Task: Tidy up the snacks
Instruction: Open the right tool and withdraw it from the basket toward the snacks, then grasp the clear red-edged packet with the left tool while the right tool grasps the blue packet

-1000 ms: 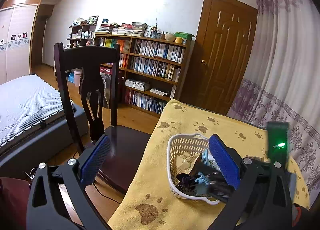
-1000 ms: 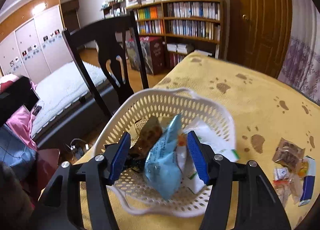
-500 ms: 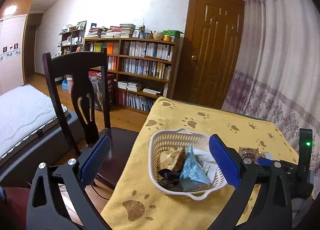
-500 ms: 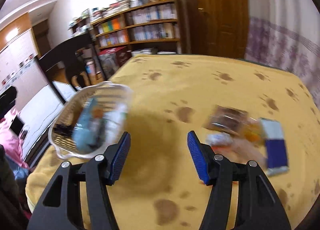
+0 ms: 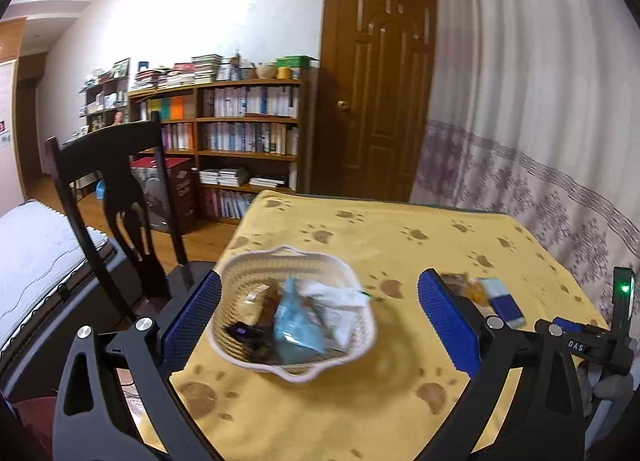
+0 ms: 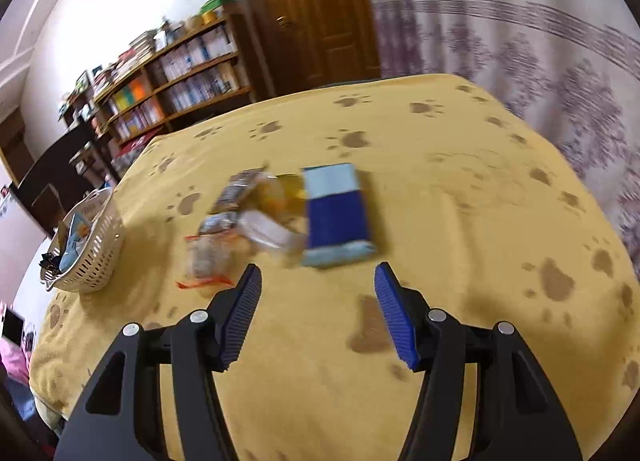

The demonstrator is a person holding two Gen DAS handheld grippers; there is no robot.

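While right gripper (image 6: 318,311) hangs open, blue snack pkt (image 6: 336,217) lies just ahead.

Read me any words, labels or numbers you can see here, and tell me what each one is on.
"DAS": white letters on the right gripper body, seen from the left wrist view.
Snack wrappers on the table and in the basket: print blurred, unreadable.
Book spines on the bookshelf: too small to read.

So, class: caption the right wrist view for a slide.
Open right gripper faces loose snack packets on the yellow paw-print cloth.
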